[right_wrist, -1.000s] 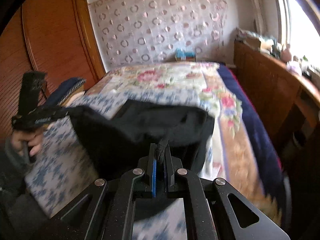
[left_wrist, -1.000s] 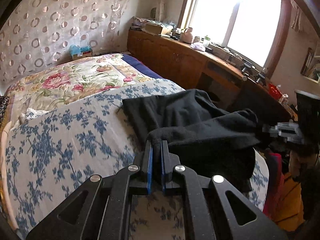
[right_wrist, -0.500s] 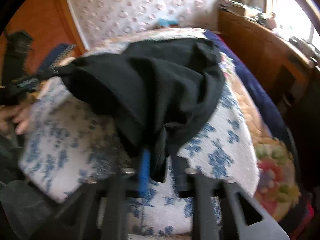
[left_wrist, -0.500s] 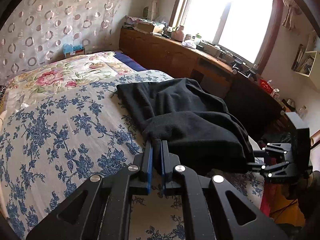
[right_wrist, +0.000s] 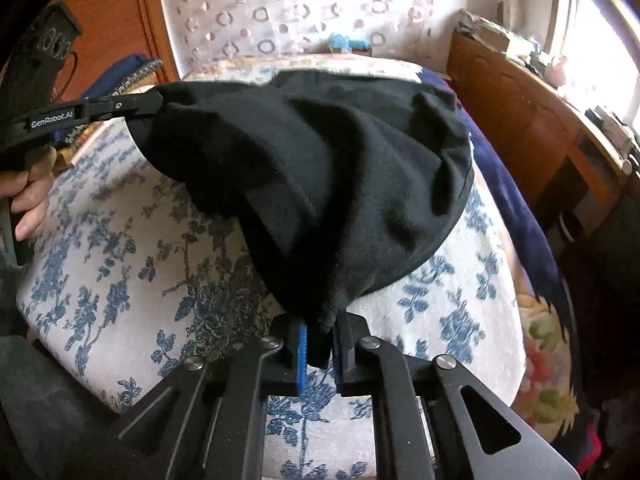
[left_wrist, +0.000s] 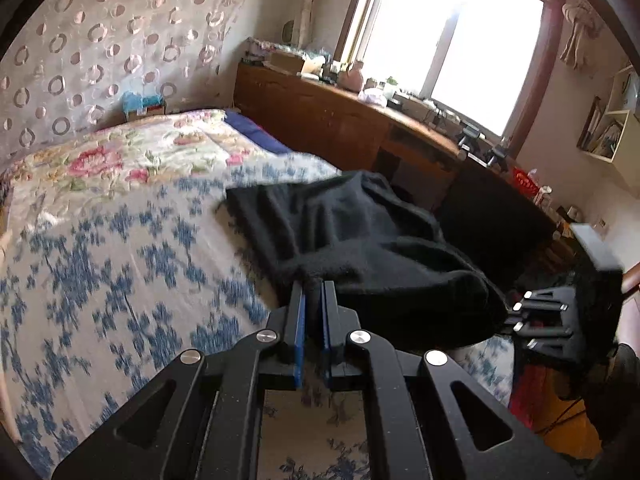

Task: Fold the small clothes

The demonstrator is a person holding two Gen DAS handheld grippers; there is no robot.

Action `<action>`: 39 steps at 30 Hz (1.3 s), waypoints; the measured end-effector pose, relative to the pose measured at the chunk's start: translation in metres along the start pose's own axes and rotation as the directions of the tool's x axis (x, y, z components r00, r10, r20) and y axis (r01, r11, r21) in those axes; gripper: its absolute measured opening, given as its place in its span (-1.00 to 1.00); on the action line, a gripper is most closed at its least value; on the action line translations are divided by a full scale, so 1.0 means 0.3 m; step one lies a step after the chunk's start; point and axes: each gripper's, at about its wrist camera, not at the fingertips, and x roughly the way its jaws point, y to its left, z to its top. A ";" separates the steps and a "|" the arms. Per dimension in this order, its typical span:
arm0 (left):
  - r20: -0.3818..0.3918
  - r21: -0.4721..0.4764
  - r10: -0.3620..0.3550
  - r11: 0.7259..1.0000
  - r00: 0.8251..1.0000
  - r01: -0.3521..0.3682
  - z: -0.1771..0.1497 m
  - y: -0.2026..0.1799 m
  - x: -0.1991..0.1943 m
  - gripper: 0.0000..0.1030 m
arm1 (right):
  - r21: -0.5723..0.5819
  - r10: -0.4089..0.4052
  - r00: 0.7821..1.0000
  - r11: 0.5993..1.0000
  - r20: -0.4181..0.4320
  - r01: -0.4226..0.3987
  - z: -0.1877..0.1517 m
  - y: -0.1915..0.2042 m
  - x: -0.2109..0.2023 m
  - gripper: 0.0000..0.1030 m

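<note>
Black garment [right_wrist: 320,168] bunched, rumpled (both tongs clamped).

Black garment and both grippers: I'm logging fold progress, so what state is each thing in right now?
Black garment: bunched, not flat, pinched at two edges, far part resting on the bed.
Left gripper: shut on the garment's edge.
Right gripper: shut on the garment, cloth bunched between its fingers.
Blue-flowered bedspread: spread over the bed, under the garment.
</note>
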 end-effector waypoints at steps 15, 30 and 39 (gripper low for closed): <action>-0.022 -0.050 0.152 0.987 0.988 -0.152 0.340 0.129 0.293 -0.85 | 0.006 -0.006 0.966 1.000 0.258 0.005 0.517 -0.393 -0.006 -0.86; -0.073 -0.013 0.126 0.992 0.989 -0.127 0.252 0.177 0.349 0.08 | 0.061 0.018 0.985 0.998 0.173 -0.029 0.498 -0.509 0.171 0.05; -0.126 -0.049 0.119 0.991 0.985 -0.126 0.232 0.206 0.440 0.08 | 0.085 0.148 0.984 0.984 0.102 -0.157 0.584 -0.612 0.305 -0.26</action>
